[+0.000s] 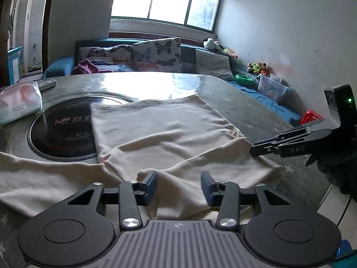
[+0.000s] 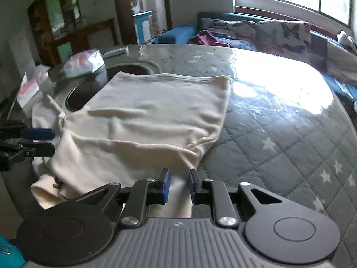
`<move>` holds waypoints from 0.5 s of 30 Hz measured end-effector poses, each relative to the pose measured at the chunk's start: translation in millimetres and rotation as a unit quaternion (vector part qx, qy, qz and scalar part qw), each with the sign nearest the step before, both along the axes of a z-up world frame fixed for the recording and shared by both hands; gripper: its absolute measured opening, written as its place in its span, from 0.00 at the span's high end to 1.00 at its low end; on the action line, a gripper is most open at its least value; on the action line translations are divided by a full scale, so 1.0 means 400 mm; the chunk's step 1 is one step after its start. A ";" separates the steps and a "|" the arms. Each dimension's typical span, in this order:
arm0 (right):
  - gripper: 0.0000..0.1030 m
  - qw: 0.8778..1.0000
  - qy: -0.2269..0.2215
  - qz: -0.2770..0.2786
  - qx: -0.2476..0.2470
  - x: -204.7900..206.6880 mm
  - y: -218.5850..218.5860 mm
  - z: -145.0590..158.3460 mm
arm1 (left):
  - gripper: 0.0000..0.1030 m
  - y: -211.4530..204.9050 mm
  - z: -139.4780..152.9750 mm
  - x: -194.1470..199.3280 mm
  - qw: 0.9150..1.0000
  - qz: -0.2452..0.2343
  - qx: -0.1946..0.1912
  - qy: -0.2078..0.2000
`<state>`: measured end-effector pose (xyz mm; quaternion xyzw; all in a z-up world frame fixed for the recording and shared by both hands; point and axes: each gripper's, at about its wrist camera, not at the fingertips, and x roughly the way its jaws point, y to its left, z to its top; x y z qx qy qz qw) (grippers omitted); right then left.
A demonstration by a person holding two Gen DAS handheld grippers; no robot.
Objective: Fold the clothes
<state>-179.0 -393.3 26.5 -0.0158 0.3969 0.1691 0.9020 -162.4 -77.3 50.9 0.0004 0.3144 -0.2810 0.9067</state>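
1. At the far left of the left wrist view, a tissue pack (image 1: 20,102) sits on the table (image 1: 245,102) beside a dark round cooktop (image 1: 62,131). The cream garment's (image 1: 165,131) left edge overlaps that plate.
2. In the centre of that view the garment lies spread flat, its body running toward the upper middle. One part trails off to the lower left; another folded flap crosses toward the lower right.
3. At the bottom centre, the left gripper (image 1: 178,186) stands with jaws parted. Cloth lies between and beneath them, but the pads do not press on it, so nothing is held.
4. At the right edge of that view, the right gripper (image 1: 262,148) reaches in with its tips at the garment's right edge. In its own view (image 2: 179,186) the jaws are narrowly apart over a strip of cloth; I cannot tell whether they pinch it.
5. Judging from this, the step in hand is taking hold of the near edge for a fold.
6. The next move probably calls for both jaws closing firmly on cloth, then lifting together so the fold lands square.
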 end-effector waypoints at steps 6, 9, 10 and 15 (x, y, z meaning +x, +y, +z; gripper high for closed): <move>0.83 0.999 -0.041 0.019 0.005 0.016 0.023 0.033 | 0.63 -0.005 0.001 0.014 1.000 0.012 0.005 -0.005; 0.83 0.998 -0.045 0.035 -0.007 0.036 0.051 0.017 | 0.71 -0.002 -0.009 0.014 0.999 0.022 0.024 -0.002; 0.83 0.998 -0.045 0.040 -0.014 0.044 0.060 0.008 | 0.72 0.004 -0.011 0.012 0.999 0.027 0.029 0.000; 0.84 0.997 -0.044 0.036 -0.043 0.051 0.065 -0.016 | 0.77 0.039 -0.008 0.005 0.996 0.058 0.060 -0.003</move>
